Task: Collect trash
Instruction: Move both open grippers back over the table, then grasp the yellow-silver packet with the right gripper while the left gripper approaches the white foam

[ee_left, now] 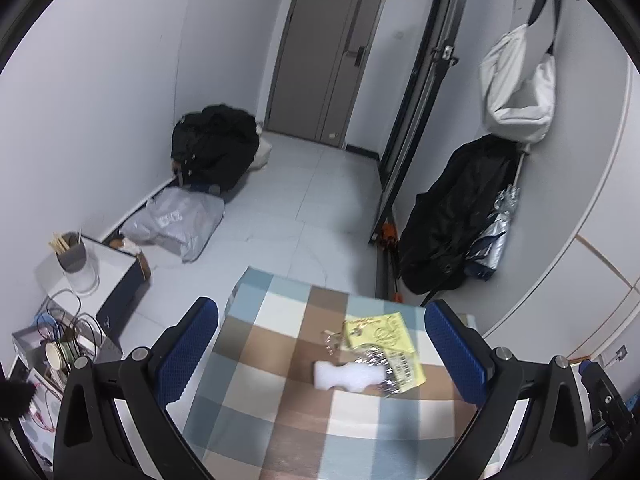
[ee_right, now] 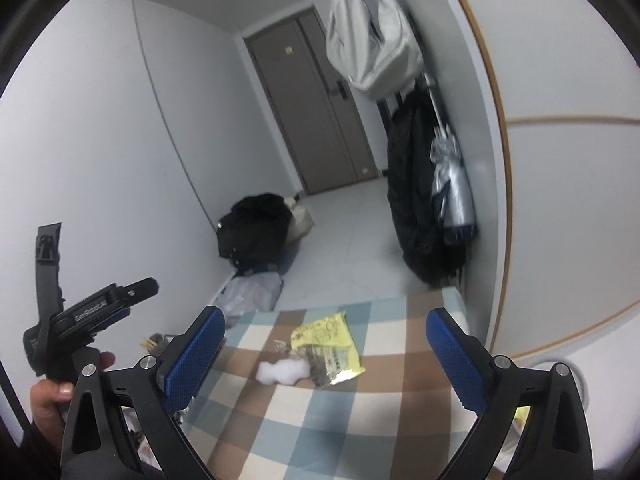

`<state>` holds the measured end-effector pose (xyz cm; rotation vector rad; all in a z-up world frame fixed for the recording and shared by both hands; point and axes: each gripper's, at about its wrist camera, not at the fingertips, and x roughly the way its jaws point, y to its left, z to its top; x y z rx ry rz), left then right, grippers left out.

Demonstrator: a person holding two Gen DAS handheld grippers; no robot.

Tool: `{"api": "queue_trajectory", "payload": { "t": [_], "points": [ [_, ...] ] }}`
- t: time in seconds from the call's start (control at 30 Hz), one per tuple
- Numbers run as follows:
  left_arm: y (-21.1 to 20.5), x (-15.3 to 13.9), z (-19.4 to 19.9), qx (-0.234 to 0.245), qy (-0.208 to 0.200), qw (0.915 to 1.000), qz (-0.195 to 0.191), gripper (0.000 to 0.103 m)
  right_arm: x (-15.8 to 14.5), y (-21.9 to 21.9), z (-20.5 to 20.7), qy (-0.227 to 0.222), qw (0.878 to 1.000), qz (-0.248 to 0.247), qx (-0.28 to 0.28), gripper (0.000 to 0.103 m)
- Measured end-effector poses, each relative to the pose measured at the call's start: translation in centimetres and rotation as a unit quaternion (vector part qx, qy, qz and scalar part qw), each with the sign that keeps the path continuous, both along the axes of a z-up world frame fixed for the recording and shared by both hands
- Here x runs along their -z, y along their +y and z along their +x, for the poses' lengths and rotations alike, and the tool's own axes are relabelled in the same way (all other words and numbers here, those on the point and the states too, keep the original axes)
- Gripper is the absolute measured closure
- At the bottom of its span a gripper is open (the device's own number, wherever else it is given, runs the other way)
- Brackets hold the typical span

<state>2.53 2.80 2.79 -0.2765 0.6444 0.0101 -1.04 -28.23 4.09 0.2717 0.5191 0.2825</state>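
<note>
Left wrist: the left gripper (ee_left: 320,348) hangs spread wide and empty above the checked table (ee_left: 256,400); the foam (ee_left: 346,376) overlaps the wrapper (ee_left: 384,344), so a pinch may slip.

Right wrist: the right gripper (ee_right: 324,352) is likewise spread and empty, near the same trash; both closing together could collide.

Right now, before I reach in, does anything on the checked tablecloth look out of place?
Yes: a torn-open yellow snack wrapper, silver lining exposed, lies beside a white foam scrap on the checked tablecloth, loose litter. Both grippers, left and right, are open and empty.
</note>
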Motion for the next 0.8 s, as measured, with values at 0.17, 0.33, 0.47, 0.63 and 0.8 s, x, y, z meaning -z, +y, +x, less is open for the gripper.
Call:
{"api": "queue_trajectory", "payload": {
  "t": [0.17,0.33,0.47,0.63,0.8],
  "points": [
    [2.0,2.8,1.7,-0.001,0.059,0.9978,-0.030,0.002,2.4,1.8,3.0,0.053,0.998,-0.029,-0.018,0.001],
    [3.1,4.0,3.1,-0.005,0.103,0.9928,-0.061,0.002,4.0,3.4,6.9,0.093,0.993,-0.059,-0.034,0.001],
    [3.5,4.9,4.5,-0.008,0.132,0.9879,-0.081,0.002,6.2,5.0,11.3,0.144,0.985,-0.070,-0.067,0.001],
    [4.1,6.0,5.7,-0.013,0.159,0.9829,-0.093,0.002,10.4,7.7,16.6,0.210,0.968,-0.074,-0.114,0.002],
    [4.7,7.2,6.5,-0.022,0.180,0.9786,-0.098,0.002,14.0,9.7,20.6,0.249,0.955,-0.086,-0.136,0.002]
  ]
}}
